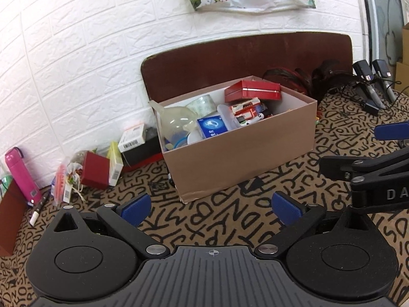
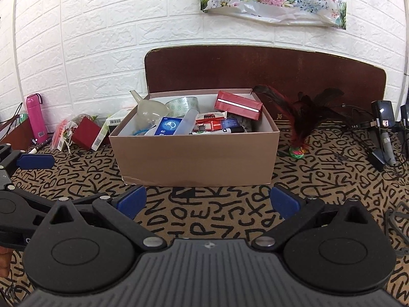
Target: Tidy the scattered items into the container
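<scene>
1. Hovering over the lettered cloth (image 1: pixel 230 220), the left gripper (image 1: pixel 212 208) is gaping wide and gripping nothing.
2. Hanging beside it, the right gripper (image 2: pixel 208 202) is likewise spread wide and empty.
3. Sitting ahead against the wall, the cardboard box (image 2: pixel 194 158) is holding a red case (image 2: pixel 237 106), tape roll (image 2: pixel 182 105) and funnel (image 2: pixel 149 111).
4. Lying left of the box are a pink flask (image 1: pixel 21 175) and small packets (image 1: pixel 97 171).

The tablecloth (image 2: pixel 217 220) is printed all over with black capital letters such as H, D, O, N, R, P. White letters "DA" stand on the right gripper's arm (image 1: pixel 393 194), cut off by the frame edge. Barcodes show on a white carton (image 1: pixel 131 138); their digits are unreadable.
</scene>
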Demonstrator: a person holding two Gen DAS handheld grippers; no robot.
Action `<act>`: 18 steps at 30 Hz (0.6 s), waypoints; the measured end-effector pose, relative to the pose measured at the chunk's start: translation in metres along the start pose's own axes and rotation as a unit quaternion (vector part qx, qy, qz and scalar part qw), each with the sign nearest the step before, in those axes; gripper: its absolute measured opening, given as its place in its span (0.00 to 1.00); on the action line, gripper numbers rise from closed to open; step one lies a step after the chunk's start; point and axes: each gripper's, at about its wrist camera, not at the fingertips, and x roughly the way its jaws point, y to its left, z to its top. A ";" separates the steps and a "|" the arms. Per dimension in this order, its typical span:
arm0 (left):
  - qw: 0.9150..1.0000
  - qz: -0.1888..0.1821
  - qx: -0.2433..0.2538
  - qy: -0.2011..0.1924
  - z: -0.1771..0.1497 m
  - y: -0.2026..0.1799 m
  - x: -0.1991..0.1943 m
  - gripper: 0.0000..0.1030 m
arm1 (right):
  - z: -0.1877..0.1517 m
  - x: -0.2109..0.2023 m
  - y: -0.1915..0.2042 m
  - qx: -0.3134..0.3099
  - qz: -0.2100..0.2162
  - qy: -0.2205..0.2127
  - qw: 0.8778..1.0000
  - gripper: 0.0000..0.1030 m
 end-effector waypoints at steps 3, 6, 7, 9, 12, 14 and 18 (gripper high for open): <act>1.000 0.009 0.002 0.002 0.001 -0.002 0.002 1.00 | 0.001 0.002 -0.001 -0.003 -0.004 0.001 1.000 1.00; 1.000 0.015 0.001 0.006 0.000 0.000 0.005 1.00 | 0.001 0.005 -0.002 -0.009 -0.010 0.004 1.000 1.00; 1.000 0.016 -0.001 0.008 0.000 0.001 0.006 1.00 | 0.001 0.006 -0.002 -0.011 -0.012 0.007 1.000 1.00; 1.000 0.016 -0.008 0.010 0.000 0.004 0.008 1.00 | 0.000 0.009 -0.002 -0.020 -0.019 0.012 1.000 1.00; 1.000 0.009 -0.025 0.009 0.001 0.011 0.008 1.00 | -0.001 0.013 0.000 -0.032 -0.021 0.019 0.999 1.00; 0.999 0.010 -0.034 0.010 0.001 0.015 0.009 1.00 | -0.002 0.015 0.001 -0.035 -0.017 0.023 0.999 1.00; 0.999 0.012 -0.040 0.012 0.001 0.019 0.009 1.00 | -0.003 0.020 0.003 -0.040 -0.013 0.032 0.999 1.00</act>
